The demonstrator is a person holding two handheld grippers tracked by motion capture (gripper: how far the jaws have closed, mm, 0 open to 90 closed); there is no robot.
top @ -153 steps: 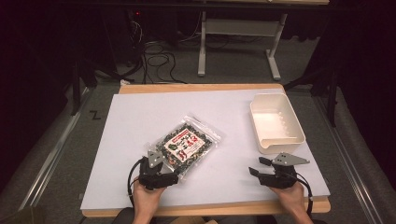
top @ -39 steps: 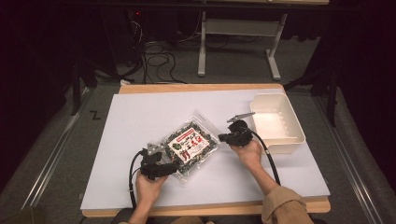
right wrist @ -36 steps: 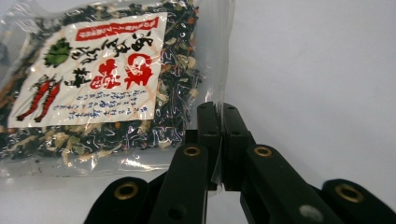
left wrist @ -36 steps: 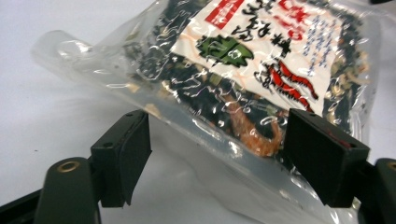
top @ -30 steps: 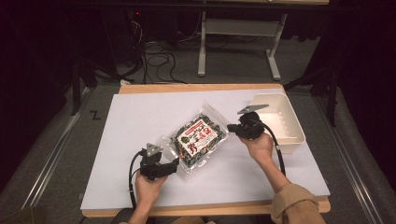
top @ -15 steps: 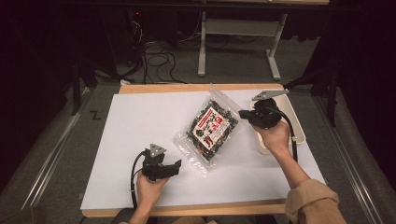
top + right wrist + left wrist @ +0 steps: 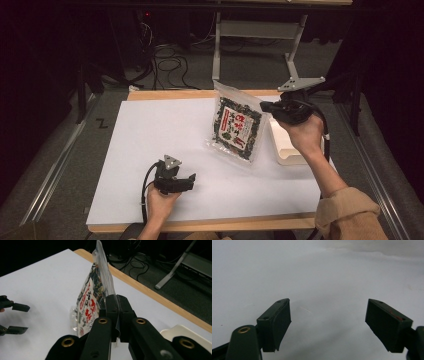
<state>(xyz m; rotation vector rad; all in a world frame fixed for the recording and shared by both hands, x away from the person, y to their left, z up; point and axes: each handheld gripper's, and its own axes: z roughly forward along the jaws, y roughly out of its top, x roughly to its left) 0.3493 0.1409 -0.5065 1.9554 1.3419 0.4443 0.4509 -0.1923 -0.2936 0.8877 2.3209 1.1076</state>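
- The right gripper (image 7: 116, 315) pinches one edge of the clear plastic packet of dark food with a red-and-white label (image 7: 237, 128), hanging above the white-covered table (image 7: 150, 130) near its far right corner.
- The left gripper (image 7: 328, 325) rests spread near the table's front edge.

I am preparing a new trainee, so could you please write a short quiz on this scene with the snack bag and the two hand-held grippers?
1. True or false: the left hand-held gripper has its jaws open over the white table cover.
2. What does the right hand-held gripper hold? A) a cable B) the printed snack bag C) the tray
3. What lies beside the hanging bag, under the right hand?

Key: 1 true. 2 B, clamped at its clear edge. 3 The cream tray.
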